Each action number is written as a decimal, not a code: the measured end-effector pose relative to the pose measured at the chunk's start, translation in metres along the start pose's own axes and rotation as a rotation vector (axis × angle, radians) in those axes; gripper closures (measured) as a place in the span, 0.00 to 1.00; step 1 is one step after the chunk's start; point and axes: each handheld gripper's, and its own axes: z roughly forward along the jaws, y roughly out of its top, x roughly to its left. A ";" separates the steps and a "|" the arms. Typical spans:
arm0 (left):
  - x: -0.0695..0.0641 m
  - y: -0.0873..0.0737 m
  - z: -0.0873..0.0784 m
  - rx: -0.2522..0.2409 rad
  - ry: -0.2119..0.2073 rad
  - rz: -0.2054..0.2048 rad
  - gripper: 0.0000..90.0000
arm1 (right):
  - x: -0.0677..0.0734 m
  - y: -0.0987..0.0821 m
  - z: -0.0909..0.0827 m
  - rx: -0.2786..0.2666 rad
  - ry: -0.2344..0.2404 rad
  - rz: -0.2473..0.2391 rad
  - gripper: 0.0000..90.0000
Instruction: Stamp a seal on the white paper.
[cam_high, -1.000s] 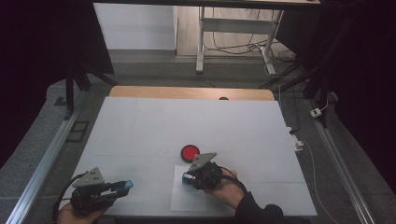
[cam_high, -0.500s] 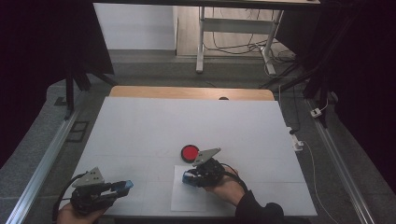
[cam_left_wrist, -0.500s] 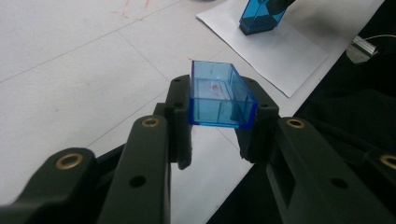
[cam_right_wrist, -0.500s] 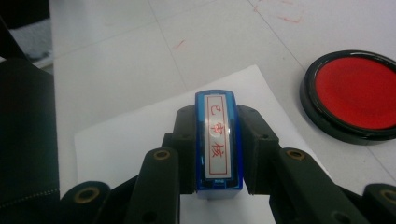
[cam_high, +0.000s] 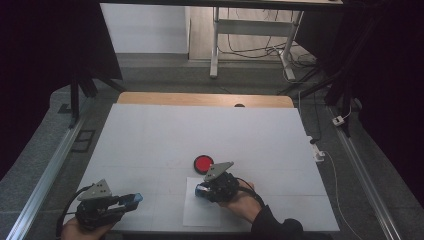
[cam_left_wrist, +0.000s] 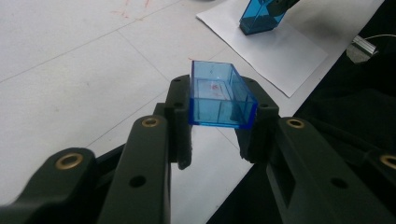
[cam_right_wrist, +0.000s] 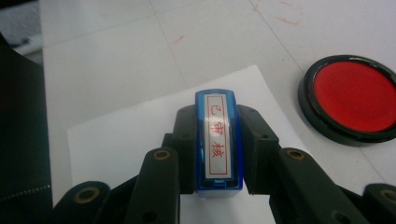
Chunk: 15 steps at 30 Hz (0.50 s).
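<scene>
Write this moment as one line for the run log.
left tongs: shut on blue cap | right tongs: shut on stamp, above paper | ink pad: beside paper

The stamp (cam_right_wrist: 219, 140) hides its lower body between the right gripper's (cam_right_wrist: 218, 154) pads; its red characters are too blurred to read. The ink pad (cam_right_wrist: 353, 97) is cut off at the right edge; the blue cap's (cam_left_wrist: 220, 95) near end sits hidden between the left gripper's (cam_left_wrist: 217, 133) pads.

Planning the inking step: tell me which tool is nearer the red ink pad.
Right. The right tool, holding the stamp, sits just below the ink pad. The left tool, holding the blue cap, is farther away at the table's near-left corner.
</scene>
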 end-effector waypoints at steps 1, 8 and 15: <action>0.000 0.000 0.000 0.000 0.000 0.000 0.76 | -0.002 0.000 0.000 0.000 0.005 0.007 0.79; 0.000 0.000 0.000 0.000 -0.001 0.000 0.76 | -0.009 -0.002 0.000 -0.020 0.050 0.061 0.79; 0.000 0.000 0.000 0.001 -0.001 0.001 0.76 | -0.001 -0.001 0.000 -0.002 0.002 -0.006 0.79</action>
